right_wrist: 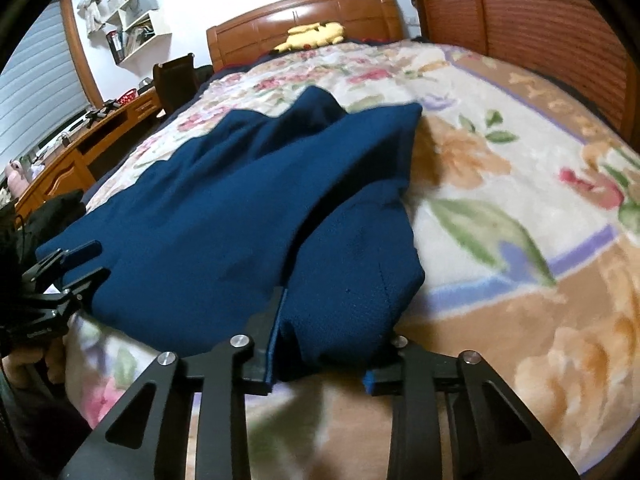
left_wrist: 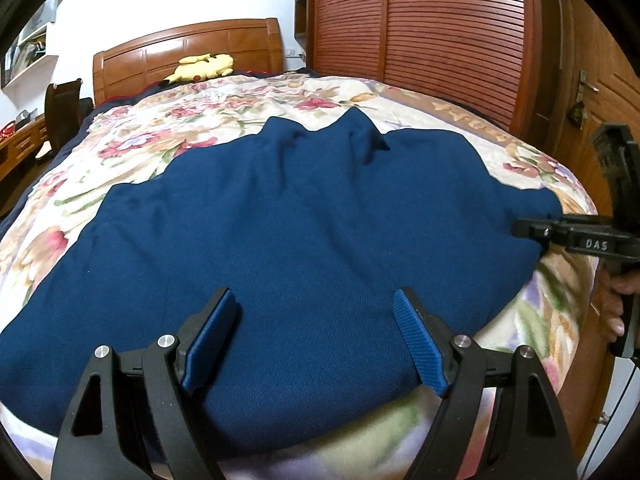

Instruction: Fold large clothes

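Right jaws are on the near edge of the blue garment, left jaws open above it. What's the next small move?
Probably close the left gripper on the near hem of the blue garment. Its jaws stand open over the cloth with nothing pinched, while the right gripper already has the near corner bunched between its jaws. Both edges need holding before any fold over the floral blanket.

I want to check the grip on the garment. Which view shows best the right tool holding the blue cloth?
The right wrist view: the right tool pinches a fold of the blue garment. The left wrist view shows that tool only sideways at the garment's edge.
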`<state>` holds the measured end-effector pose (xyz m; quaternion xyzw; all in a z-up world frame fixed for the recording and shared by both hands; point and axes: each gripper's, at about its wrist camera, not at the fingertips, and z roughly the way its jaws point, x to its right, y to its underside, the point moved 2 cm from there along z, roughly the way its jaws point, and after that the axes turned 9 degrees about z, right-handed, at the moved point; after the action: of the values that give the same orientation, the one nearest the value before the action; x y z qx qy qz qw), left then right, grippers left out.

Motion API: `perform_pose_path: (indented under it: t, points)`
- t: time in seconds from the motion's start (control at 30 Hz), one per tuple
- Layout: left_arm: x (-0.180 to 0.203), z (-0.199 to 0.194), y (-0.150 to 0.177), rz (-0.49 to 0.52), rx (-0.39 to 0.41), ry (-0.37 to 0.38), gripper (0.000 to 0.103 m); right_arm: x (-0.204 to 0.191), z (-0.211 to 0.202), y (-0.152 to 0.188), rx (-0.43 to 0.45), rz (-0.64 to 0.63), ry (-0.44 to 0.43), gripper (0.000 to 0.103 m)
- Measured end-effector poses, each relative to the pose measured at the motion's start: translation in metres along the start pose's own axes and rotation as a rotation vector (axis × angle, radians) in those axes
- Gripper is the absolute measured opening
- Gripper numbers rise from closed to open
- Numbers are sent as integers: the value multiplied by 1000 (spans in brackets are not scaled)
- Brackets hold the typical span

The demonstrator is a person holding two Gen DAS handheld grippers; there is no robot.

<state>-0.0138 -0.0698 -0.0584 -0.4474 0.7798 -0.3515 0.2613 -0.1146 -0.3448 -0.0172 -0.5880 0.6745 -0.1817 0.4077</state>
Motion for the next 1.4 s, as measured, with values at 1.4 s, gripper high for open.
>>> perform_pose_path:
  t: [1.4]
  points:
    - [-164, -132, 59, -268, 85, -217, 82, -205, 3, -53, 143, -349, -55, 24]
